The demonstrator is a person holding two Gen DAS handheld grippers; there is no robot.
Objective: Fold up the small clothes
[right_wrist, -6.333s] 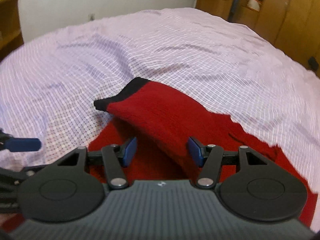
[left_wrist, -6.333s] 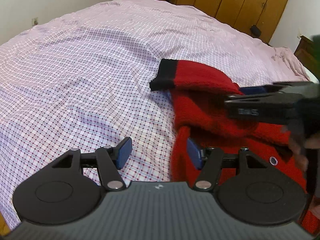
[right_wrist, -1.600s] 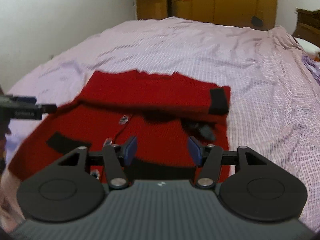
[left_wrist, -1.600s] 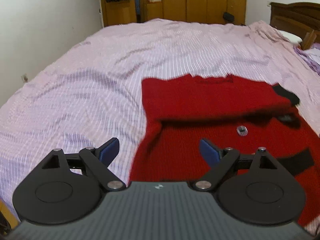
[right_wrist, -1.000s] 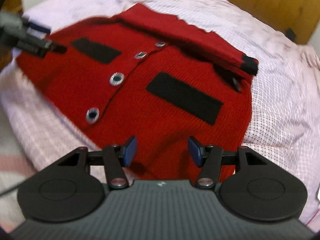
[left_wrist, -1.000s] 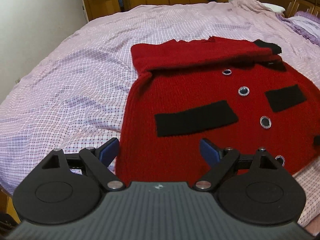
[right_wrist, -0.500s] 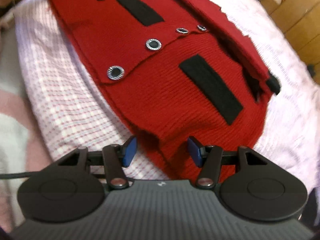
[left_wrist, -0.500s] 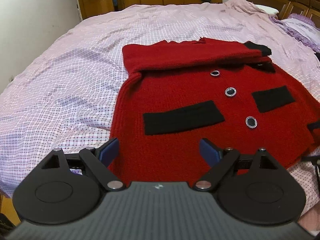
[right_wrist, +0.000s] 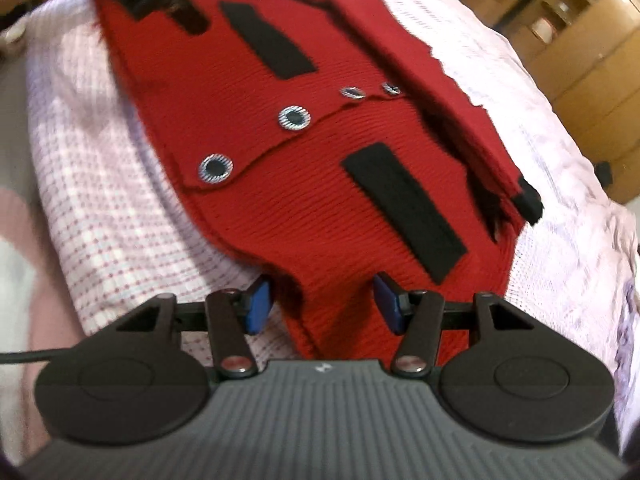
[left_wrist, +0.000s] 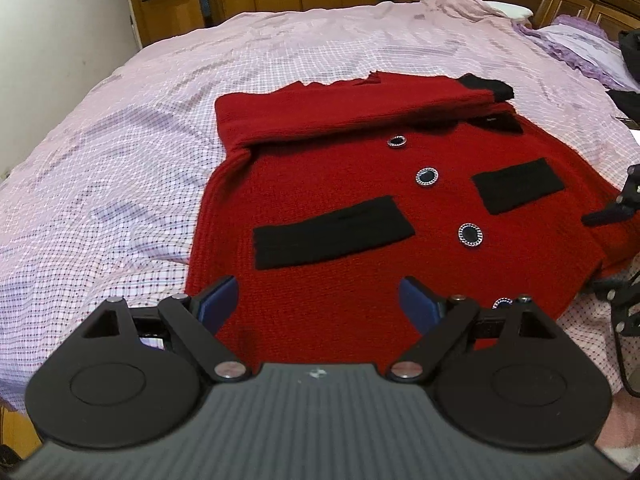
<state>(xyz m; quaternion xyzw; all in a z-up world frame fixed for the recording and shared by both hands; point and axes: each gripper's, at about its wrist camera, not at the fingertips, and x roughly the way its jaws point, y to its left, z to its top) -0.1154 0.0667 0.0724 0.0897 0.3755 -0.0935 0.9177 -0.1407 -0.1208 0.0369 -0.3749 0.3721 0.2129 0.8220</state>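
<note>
Right wrist view: the right gripper (right_wrist: 322, 304) is holding its jaws apart around the near hem corner of the red cardigan (right_wrist: 320, 168), which is stretching toward one o'clock (sleeves folded across the far end). Left gripper (left_wrist: 318, 298), jaws apart too, is hovering over the opposite hem on the bed (left_wrist: 120, 128).

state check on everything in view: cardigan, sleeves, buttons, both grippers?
red cardigan: flat on the bed, front up, body not yet folded
sleeve: folded across the top of the body
buttons: fastened down the front
left gripper: open, fingers either side of the near hem, nothing held
right gripper: open, hem corner between the fingers, not clamped
bed sheet: wrinkled, spread under the cardigan
</note>
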